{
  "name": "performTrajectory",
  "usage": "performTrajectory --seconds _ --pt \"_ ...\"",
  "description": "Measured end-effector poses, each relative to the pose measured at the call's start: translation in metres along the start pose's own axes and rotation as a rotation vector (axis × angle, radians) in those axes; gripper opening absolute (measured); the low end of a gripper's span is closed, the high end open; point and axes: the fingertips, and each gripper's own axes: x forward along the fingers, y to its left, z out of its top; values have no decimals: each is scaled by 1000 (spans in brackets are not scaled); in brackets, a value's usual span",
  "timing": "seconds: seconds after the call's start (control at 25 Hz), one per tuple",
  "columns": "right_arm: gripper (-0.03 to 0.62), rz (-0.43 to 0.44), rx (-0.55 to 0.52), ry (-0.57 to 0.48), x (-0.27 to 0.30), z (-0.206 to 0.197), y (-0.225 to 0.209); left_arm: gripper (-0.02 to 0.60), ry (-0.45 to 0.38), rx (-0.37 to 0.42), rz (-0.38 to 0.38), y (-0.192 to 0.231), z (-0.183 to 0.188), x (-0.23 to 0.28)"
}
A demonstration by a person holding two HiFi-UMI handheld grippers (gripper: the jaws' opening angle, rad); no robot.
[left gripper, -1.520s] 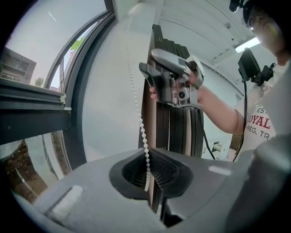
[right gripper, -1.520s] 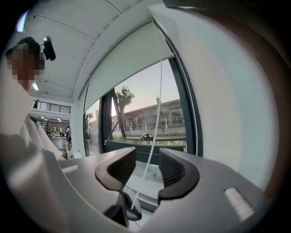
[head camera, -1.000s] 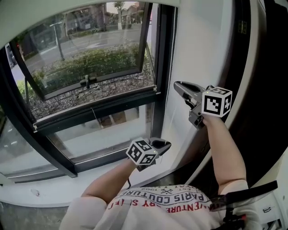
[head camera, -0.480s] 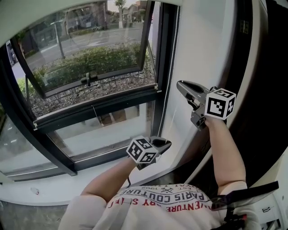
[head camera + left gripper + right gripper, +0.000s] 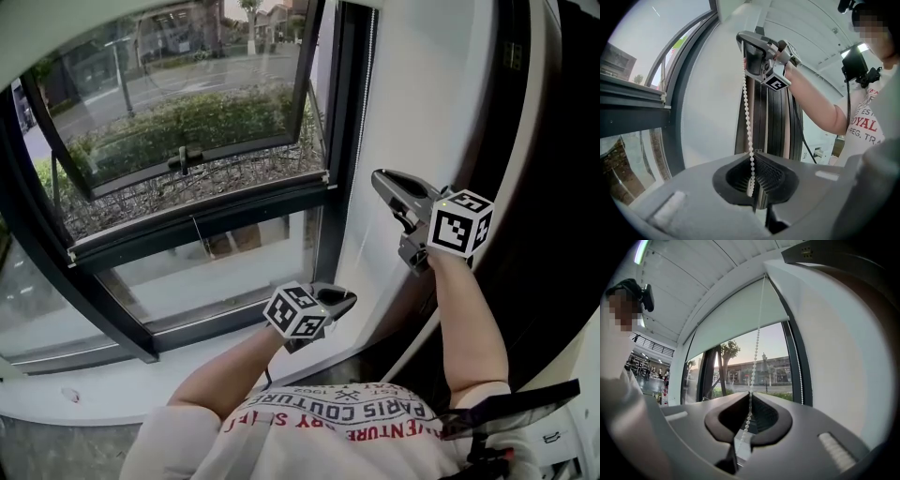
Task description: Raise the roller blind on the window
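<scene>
Two grippers, one bead chain (image 5: 748, 108). From the head view the chain is barely traceable and the blind is cut off. Only the right gripper view shows the roller blind (image 5: 740, 319), covering the upper part of the window (image 5: 187, 141). Left gripper (image 5: 752, 180): low, tipped slightly down, jaws pressed together on the chain. Right gripper (image 5: 749, 414): higher on the same strand, level, forearm (image 5: 469, 319) raised. Its jaws have just been closing and pinch the chain.

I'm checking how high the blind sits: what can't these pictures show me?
- Roller blind: cut off above the head view's top edge.
- Bead chain, lower loop: hidden behind the left gripper body, left gripper view.
- Blind's top: hidden behind the ceiling edge, right gripper view.
</scene>
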Motion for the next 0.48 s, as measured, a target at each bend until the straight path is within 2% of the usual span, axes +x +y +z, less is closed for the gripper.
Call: performTrajectory --seconds 0.28,0.48 --pt "18 -47 -88 -1 -7 -4 4 6 -2 -29 10 4 -5 3" --pt "18 -52 -88 9 -11 -8 4 6 19 -31 11 5 -13 7"
